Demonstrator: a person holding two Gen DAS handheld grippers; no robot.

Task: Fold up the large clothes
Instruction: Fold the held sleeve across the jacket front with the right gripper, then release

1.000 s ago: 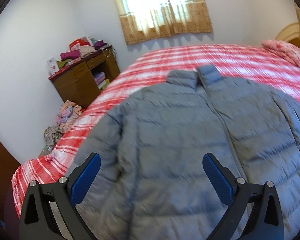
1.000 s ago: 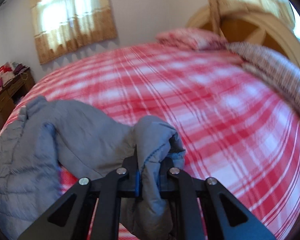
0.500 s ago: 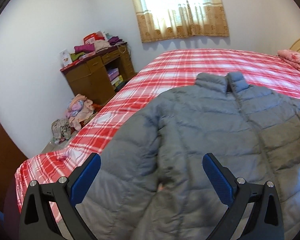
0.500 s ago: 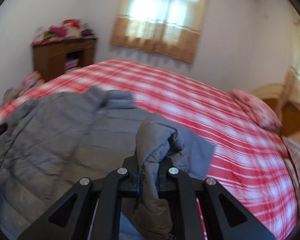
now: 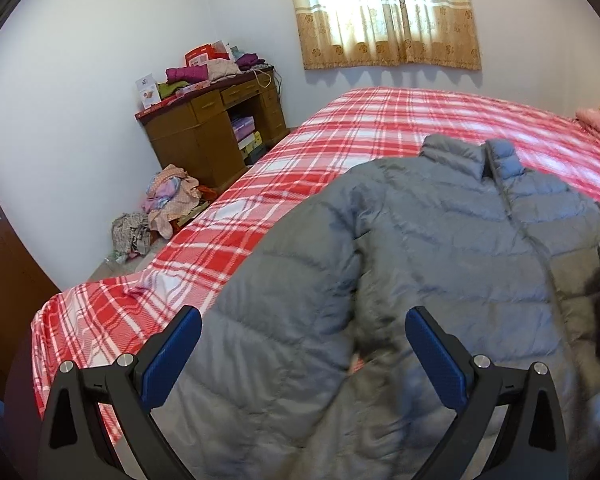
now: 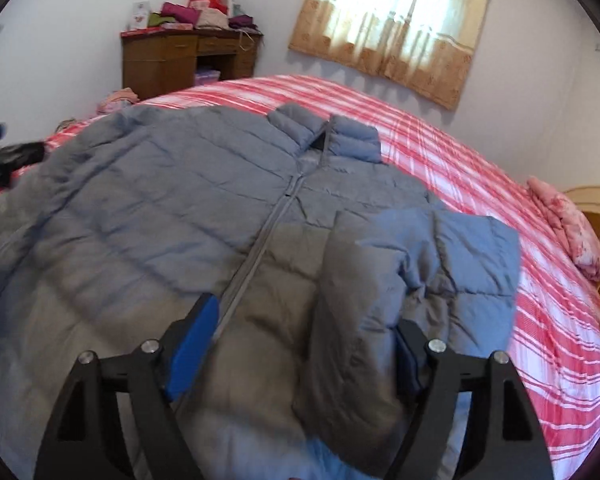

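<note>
R view: folded sleeve [image 6: 380,280], L view: floor clothes pile [image 5: 168,200]

Home bedrm: plaid bed [image 5: 380,128], curtained window [image 5: 388,12], dresser [image 5: 204,136]

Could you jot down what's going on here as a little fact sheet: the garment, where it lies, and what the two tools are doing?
garment: grey quilted puffer jacket, zipped, collar toward the window
surface: bed with red-and-white plaid bedspread
sleeve: one grey sleeve folded across the jacket front
left hand-held gripper: open, above the other sleeve, holding nothing
right hand-held gripper: open, the folded sleeve lying between its fingers
background: brown wooden desk piled with clothes
</note>
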